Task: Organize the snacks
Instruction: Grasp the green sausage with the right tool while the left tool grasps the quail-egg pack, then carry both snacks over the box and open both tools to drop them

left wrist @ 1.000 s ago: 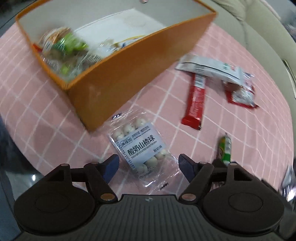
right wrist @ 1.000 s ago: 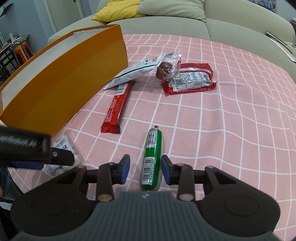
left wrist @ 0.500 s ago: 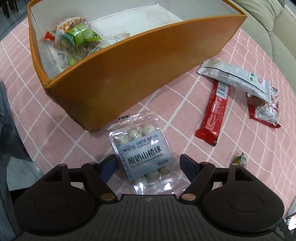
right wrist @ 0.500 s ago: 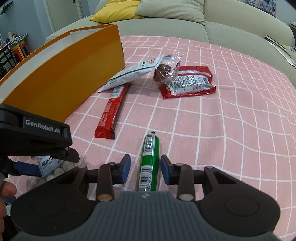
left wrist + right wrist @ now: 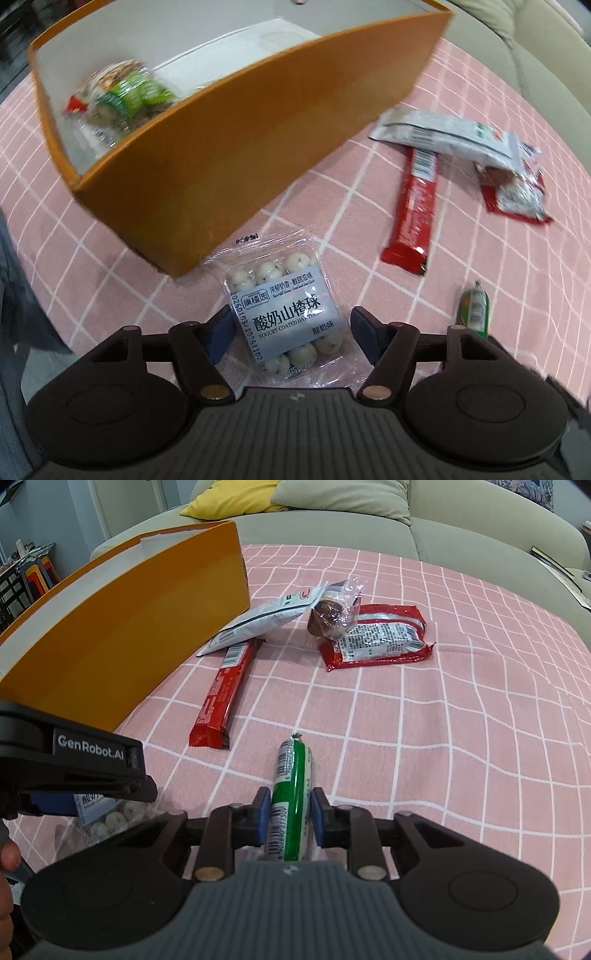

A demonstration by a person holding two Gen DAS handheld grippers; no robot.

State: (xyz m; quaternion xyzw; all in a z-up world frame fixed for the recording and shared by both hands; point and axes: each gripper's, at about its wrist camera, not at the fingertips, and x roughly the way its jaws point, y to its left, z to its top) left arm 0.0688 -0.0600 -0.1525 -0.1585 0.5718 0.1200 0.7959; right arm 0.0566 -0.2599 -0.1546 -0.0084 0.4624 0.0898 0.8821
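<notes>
1. The left claw (image 5: 291,328) stands wide, its jaws just closing around the yogurt-ball pack (image 5: 286,317) beside the orange box (image 5: 258,140); the slippery film could slide out.
2. The right claw (image 5: 287,818), narrowing, pinches the green sausage (image 5: 291,797) near one end on the bench (image 5: 443,720); it may pivot and drop.

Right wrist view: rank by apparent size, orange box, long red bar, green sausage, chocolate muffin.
1. orange box
2. long red bar and green sausage: look alike; the sausage sits nearer the camera, so unsure
3. chocolate muffin, farthest away
</notes>
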